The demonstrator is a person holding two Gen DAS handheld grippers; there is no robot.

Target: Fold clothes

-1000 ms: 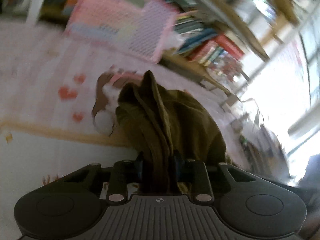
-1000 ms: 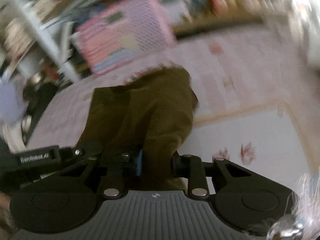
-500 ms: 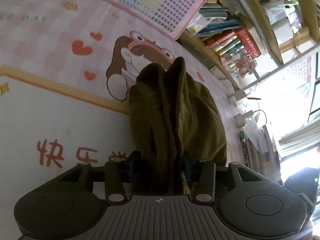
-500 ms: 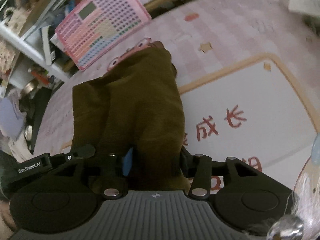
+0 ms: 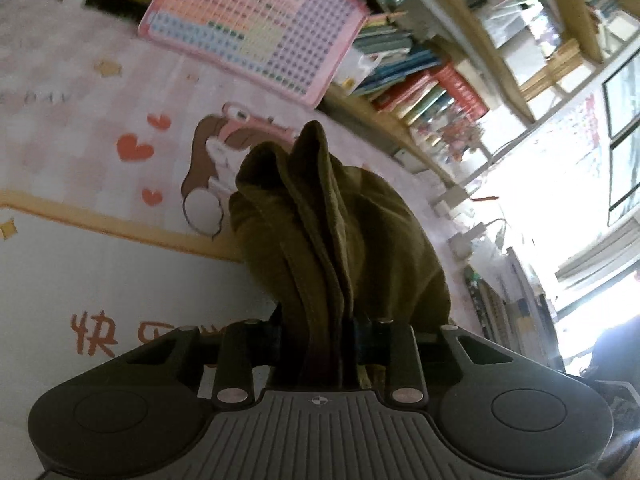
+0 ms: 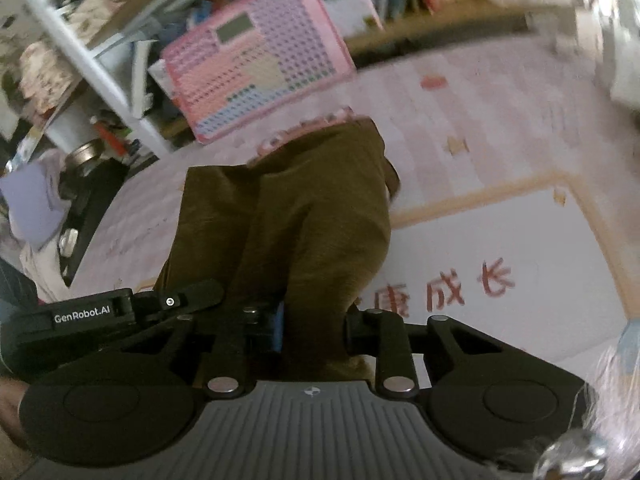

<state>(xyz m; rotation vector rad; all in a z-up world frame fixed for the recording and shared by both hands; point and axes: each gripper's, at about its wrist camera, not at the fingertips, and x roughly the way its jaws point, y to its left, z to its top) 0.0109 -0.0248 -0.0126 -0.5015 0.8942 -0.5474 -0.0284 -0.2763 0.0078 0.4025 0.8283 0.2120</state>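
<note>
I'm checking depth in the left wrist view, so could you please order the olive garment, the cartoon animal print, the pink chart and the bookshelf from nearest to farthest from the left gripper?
1. Olive garment, clamped in the left gripper.
2. Cartoon animal print, on the mat, left of the garment.
3. Pink chart, propped at the mat's far edge.
4. Bookshelf, behind the chart, upper right.

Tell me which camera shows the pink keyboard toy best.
The left wrist view. There the pink keyboard toy is sharp, with its button rows and grey screen distinct. In the right wrist view the toy is motion-blurred, though fully in frame beyond the brown garment.
</note>
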